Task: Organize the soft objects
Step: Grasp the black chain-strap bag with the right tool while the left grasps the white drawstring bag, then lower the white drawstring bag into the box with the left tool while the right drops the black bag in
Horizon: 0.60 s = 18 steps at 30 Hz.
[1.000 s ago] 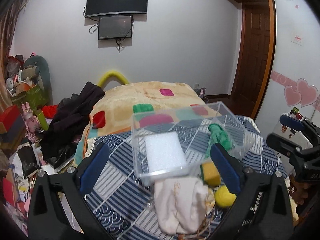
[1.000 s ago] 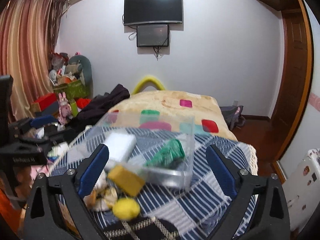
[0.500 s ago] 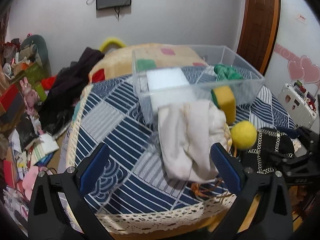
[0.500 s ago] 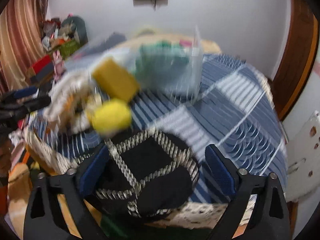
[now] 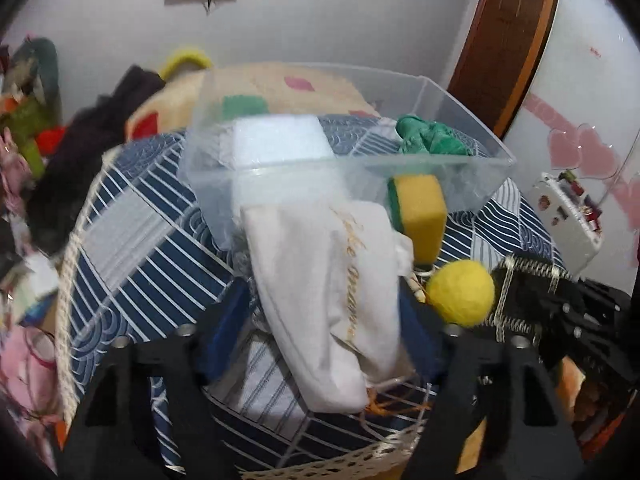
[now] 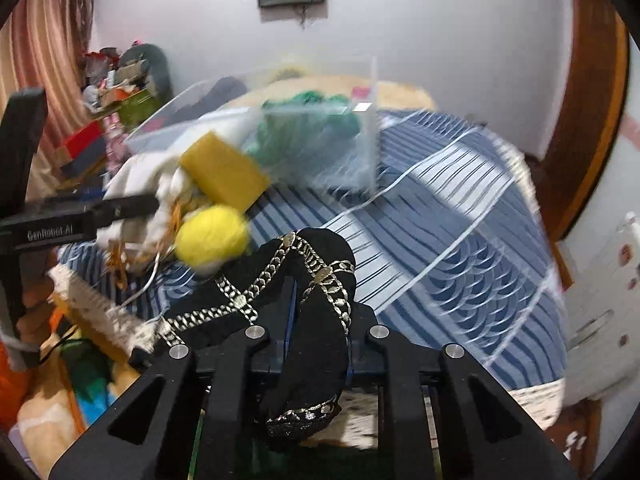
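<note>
Down at the near edge of the bed, both grippers have dropped in fast from the high, wide view of a second ago. The right gripper has gone from wide open to pinched tight on the black chain-trimmed fabric, which bunches up between its fingers at the bed's near right corner. That's one soft item secured!

The left gripper, fully spread half a second ago, has narrowed around the white cloth bag; the bag lies between its blue pads, but blur hides whether they actually press it, so I cannot tell if that grip is made.

The clear plastic bin sits at the middle of the bed, already holding the white foam block and the green cloth. Just outside its near wall, the yellow sponge leans against it, and the yellow ball rests between bag and black fabric, touching both by the look of it.

By my reckoning the sort is roughly half done: two in, four out, and both grippers committing at once, with a lift toward the bin the likely follow-up.
</note>
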Available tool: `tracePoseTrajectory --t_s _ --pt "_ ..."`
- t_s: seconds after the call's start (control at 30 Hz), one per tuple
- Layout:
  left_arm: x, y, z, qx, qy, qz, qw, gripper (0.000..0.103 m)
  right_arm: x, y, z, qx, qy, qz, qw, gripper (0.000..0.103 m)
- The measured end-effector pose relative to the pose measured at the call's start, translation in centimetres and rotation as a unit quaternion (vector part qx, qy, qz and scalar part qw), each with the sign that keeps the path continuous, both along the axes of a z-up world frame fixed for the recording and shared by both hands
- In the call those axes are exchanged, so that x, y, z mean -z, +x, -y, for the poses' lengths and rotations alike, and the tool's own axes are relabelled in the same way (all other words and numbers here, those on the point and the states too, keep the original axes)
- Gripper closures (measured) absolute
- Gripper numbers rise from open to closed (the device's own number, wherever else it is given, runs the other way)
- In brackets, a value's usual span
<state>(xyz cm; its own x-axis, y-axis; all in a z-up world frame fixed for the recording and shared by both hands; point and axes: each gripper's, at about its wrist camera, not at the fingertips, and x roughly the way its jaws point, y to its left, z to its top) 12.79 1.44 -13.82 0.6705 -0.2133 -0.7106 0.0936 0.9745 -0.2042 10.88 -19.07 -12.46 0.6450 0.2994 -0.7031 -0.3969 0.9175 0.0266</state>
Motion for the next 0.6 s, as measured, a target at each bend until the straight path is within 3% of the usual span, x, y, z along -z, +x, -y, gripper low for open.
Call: tracePoseTrajectory --t_s 0.03,0.07,0.1,0.27,0.6 --pt "0.1 -0.1 0.0 -0.003 -0.003 0.000 1.0000 0.045 -0.5 0.0 0.4 0.007 0.003 0.009 1.000 0.088" --pt "0.0 -0.3 -0.3 -0.006 -0.006 0.003 1.0000 0.058 -0.7 0.1 0.5 0.011 0.004 0.014 1.000 0.088" --pt "-0.1 -0.3 -0.4 -0.009 -0.005 0.005 0.9999 0.064 -1.0 0.1 0.7 0.018 0.002 0.022 1.000 0.088" --pt "-0.9 -1.7 -0.9 -0.004 -0.015 0.017 0.9997 0.086 -2.7 -0.2 2.3 0.040 0.012 0.054 0.998 0.089" --pt "-3.9 -4.5 -1.8 -0.024 -0.007 0.060 0.9979 0.091 -5.7 -0.4 2.2 0.051 0.037 0.099 0.993 0.089"
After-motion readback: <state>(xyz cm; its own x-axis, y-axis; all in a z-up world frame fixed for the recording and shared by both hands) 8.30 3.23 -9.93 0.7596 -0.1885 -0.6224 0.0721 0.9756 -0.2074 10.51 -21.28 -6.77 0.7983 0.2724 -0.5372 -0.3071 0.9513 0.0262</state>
